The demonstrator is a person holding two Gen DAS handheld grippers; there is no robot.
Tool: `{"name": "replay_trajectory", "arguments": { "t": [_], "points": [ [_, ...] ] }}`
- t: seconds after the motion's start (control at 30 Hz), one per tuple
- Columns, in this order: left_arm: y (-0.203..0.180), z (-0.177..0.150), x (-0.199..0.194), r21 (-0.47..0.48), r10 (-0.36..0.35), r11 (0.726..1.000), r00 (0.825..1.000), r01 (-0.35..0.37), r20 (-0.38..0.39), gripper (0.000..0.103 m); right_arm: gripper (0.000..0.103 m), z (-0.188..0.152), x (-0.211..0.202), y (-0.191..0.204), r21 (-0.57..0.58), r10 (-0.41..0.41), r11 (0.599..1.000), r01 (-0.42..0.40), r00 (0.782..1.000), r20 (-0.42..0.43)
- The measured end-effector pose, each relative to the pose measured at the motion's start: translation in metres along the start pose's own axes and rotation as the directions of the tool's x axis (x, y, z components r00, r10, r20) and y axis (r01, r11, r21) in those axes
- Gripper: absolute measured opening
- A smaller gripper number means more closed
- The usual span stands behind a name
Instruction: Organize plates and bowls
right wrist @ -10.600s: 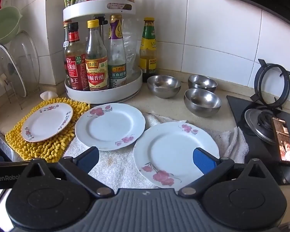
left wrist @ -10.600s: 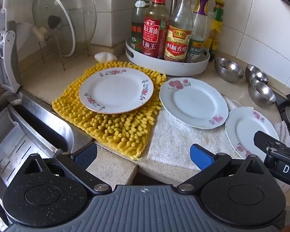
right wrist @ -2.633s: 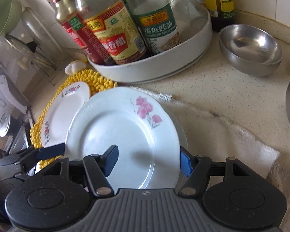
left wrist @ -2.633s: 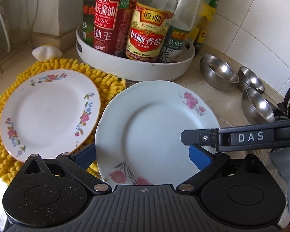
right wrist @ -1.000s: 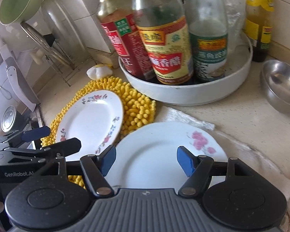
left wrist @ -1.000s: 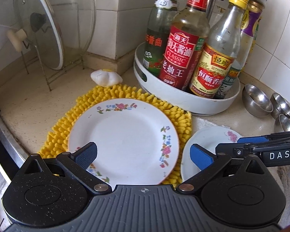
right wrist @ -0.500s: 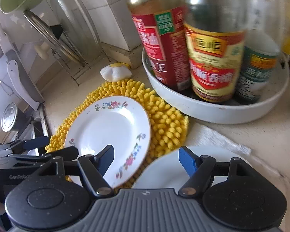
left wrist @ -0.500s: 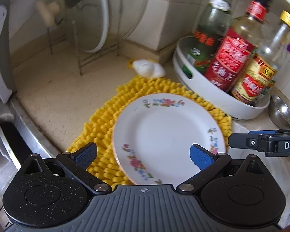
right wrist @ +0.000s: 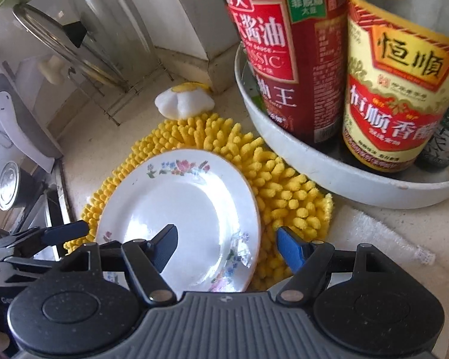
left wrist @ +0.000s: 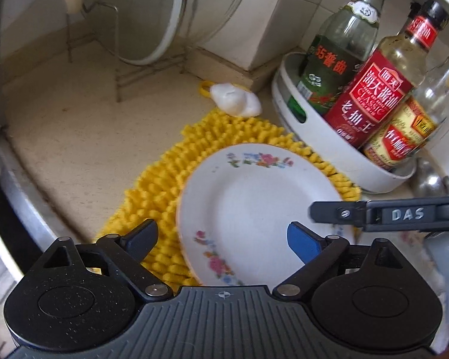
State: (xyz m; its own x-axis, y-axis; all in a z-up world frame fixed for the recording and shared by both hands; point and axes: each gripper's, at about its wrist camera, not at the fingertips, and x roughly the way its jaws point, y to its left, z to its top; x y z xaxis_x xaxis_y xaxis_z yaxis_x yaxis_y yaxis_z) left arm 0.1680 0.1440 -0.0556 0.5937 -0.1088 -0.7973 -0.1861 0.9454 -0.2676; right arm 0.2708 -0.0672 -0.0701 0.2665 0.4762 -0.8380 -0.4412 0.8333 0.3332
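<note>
Floral plate (left wrist: pixel 254 203): laid flat on yellow chenille mat (left wrist: pixel 164 179) on the counter (left wrist: pixel 74 125). Left gripper (left wrist: pixel 221 236) and right gripper (right wrist: pixel 227 248) are held over it, fingers apart, nothing clamped. "DAS" is read on the right gripper; "CLASSIC" on the red-labelled bottle (left wrist: pixel 374 95) in the white tray (left wrist: pixel 329 149)

The speckled beige desk (left wrist: pixel 74 137) carries a yellow chenille mat (left wrist: pixel 164 185), a white egg-shaped sponge (left wrist: pixel 235 101) at the mat's far edge, a wire lid rack (left wrist: pixel 128 68), a white bottle tray (right wrist: pixel 344 185) and a white towel (right wrist: pixel 374 233).
</note>
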Motion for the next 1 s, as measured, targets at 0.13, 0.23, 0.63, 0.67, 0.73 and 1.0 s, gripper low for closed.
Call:
{"name": "replay_trajectory", "arguments": {
  "t": [0.13, 0.23, 0.63, 0.67, 0.73, 1.0],
  "points": [
    [0.004, 0.002, 0.012, -0.016, -0.004, 1.000, 0.999, 0.003, -0.034, 0.096, 0.089, 0.002, 0.007, -0.003, 0.043, 0.055, 0.998, -0.054, 0.998, -0.037],
    [0.003, 0.004, 0.014, -0.021, -0.020, 1.000, 0.999, 0.019, -0.042, 0.095, 0.090, 0.002, 0.011, -0.009, 0.107, 0.115, 0.988, -0.109, 0.992, -0.054],
    [-0.014, 0.006, 0.033, 0.050, 0.011, 0.999, 0.998, -0.008, -0.060, 0.100, 0.089, 0.011, 0.015, -0.024, 0.102, 0.197, 0.977, -0.189, 0.977, -0.081],
    [-0.014, 0.006, 0.036, 0.060, 0.020, 0.998, 0.998, -0.016, -0.062, 0.101, 0.092, 0.010, 0.015, -0.025, 0.103, 0.206, 0.975, -0.197, 0.975, -0.079],
    [-0.016, 0.007, 0.038, 0.073, 0.029, 0.997, 0.998, -0.025, -0.057, 0.101, 0.095, 0.006, 0.016, -0.027, 0.095, 0.229, 0.970, -0.223, 0.971, -0.060],
    [-0.010, 0.005, 0.030, 0.080, 0.063, 0.995, 0.997, -0.059, -0.039, 0.080, 0.093, 0.001, 0.012, -0.027, 0.091, 0.221, 0.972, -0.216, 0.975, -0.040]
  ]
}}
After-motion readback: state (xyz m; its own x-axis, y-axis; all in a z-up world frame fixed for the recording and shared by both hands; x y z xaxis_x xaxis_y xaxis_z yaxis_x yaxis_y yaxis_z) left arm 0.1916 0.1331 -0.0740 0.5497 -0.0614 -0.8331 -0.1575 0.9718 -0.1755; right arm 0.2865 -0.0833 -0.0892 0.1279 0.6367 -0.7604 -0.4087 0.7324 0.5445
